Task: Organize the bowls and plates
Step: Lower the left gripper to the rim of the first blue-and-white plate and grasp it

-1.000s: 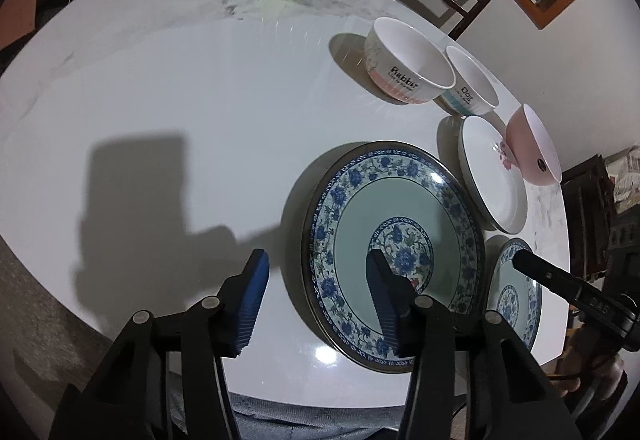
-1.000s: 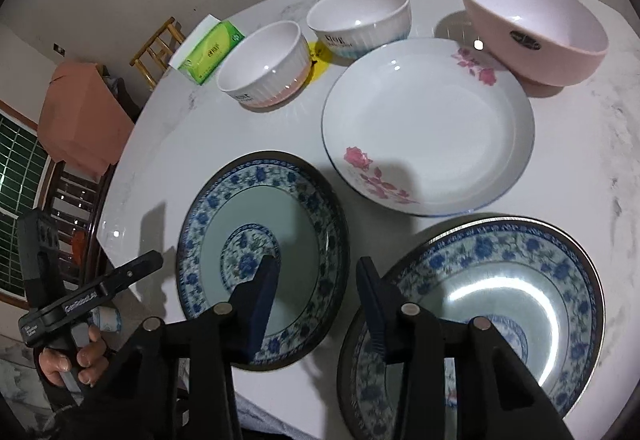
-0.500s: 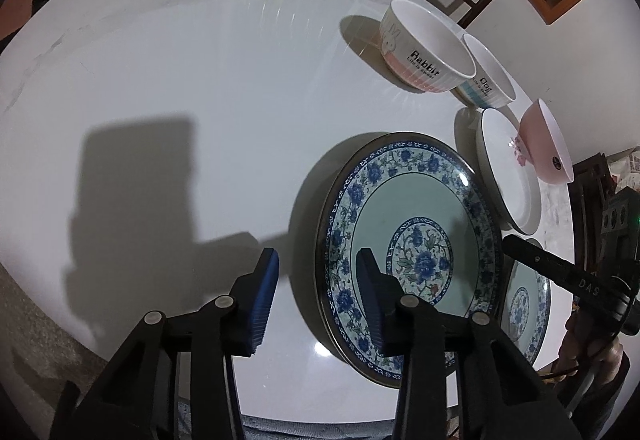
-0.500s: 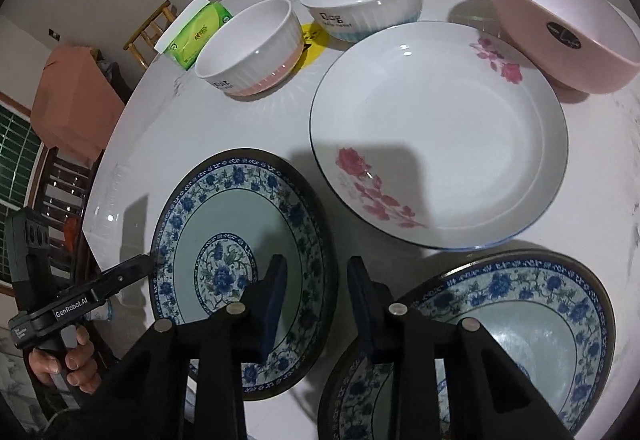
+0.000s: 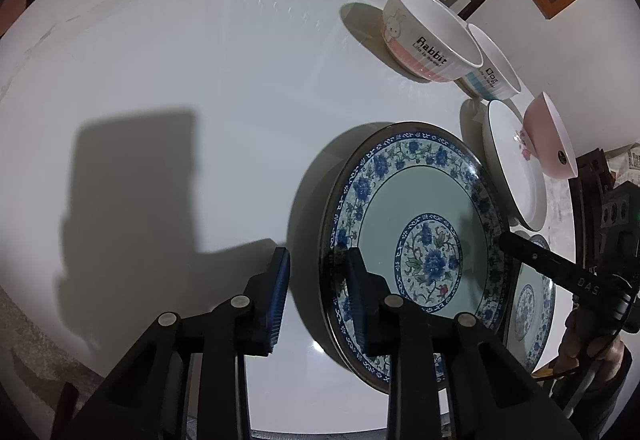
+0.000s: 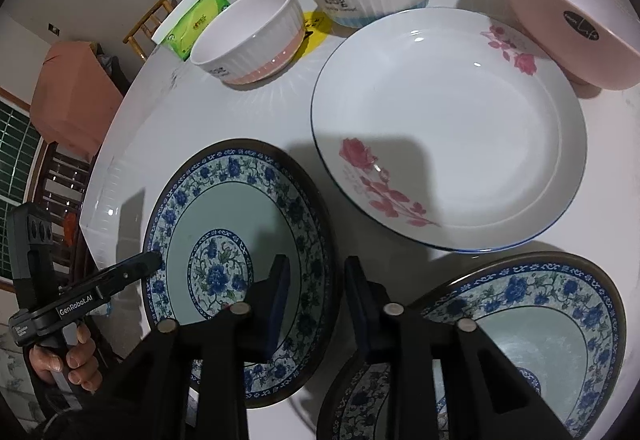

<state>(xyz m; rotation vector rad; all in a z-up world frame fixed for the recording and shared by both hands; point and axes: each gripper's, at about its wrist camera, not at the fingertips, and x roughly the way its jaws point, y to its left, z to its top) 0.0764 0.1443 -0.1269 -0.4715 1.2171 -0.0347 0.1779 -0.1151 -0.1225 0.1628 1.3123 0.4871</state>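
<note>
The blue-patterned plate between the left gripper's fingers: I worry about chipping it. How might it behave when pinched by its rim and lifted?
The blue-patterned plate looks like glazed ceramic, so it is probably rigid and chip-prone. Its glossy surface reflects light, so the left hand-held gripper may slip. Wide and shallow, it would likely droop from a one-sided rim pinch.

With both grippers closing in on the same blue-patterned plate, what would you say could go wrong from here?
1. The left gripper and right gripper straddle opposite rims of one blue-patterned plate; uneven lifting might tilt or drop it.
2. That plate lies near the table edge, so a slip could send it off.
3. The second blue plate and the rose plate sit close by; lifting could knock their rims.
</note>
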